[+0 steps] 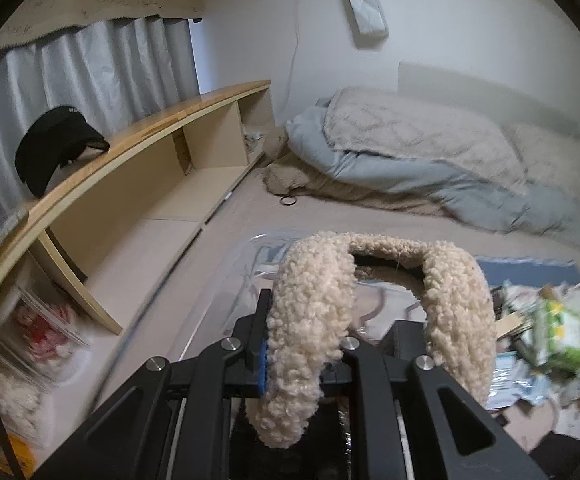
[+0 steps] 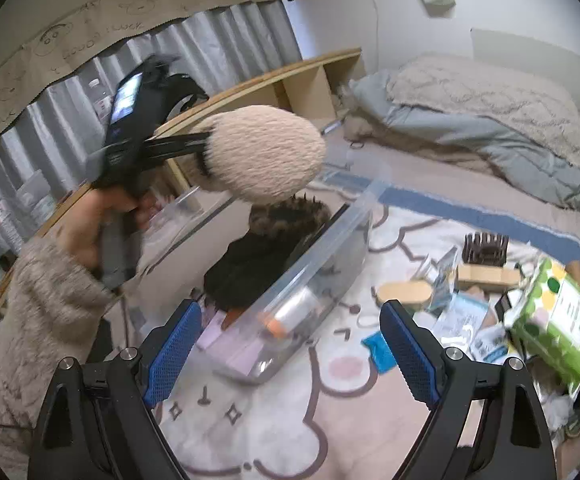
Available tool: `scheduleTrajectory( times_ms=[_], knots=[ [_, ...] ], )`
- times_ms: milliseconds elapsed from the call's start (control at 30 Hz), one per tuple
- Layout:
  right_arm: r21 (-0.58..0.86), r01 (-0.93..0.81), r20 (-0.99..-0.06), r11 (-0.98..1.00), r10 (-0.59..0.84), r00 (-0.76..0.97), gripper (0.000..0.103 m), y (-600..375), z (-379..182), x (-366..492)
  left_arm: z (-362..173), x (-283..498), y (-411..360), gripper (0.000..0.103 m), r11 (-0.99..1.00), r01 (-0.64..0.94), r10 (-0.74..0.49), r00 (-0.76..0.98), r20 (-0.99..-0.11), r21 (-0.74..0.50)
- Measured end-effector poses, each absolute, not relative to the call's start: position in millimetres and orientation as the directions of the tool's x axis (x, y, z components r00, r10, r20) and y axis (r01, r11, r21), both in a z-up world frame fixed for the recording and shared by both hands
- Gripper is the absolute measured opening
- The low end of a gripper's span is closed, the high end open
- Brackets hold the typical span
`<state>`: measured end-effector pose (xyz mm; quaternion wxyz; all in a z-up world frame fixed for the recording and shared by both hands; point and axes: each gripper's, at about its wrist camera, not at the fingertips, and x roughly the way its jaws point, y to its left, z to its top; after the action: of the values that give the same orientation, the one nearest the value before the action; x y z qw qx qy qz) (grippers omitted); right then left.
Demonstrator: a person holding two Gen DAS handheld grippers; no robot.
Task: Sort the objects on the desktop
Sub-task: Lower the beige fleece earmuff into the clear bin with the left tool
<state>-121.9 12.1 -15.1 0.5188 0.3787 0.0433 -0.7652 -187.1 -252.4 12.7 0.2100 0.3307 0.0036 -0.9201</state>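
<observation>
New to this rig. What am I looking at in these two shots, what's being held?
No robot: a person holds a two-finger gripper in each hand, each with a fisheye camera looking along its fingers. The left view shows the left gripper shut on fluffy cream earmuffs. The right view shows the right gripper open and empty; the same earmuffs hang above a clear bin. The bin stands on a rug, with a green pack and small clutter to its right.
</observation>
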Motion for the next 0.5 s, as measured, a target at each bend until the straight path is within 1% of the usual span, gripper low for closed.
scheduleTrajectory(
  times_ms=[67, 333, 500],
  knots=[
    [0.339, 0.827, -0.609, -0.449, -0.774, -0.171, 0.091, 19, -13, -119, 6, -196, -249, 0.016, -0.904, 0.388, -0.412, -0.68, -0.606, 0.18],
    [0.343, 0.843, -0.548, -0.414, -0.817, -0.179, 0.091, 37, 5, -117, -22, -244, -242, 0.016, -0.876, 0.352, -0.482, -0.597, -0.641, 0.331],
    [0.349, 0.836, -0.536, -0.423, -0.822, -0.192, 0.091, 46, 6, -123, -45, -266, -250, 0.016, -0.837, 0.357, -0.547, -0.533, -0.646, 0.415]
  ],
)
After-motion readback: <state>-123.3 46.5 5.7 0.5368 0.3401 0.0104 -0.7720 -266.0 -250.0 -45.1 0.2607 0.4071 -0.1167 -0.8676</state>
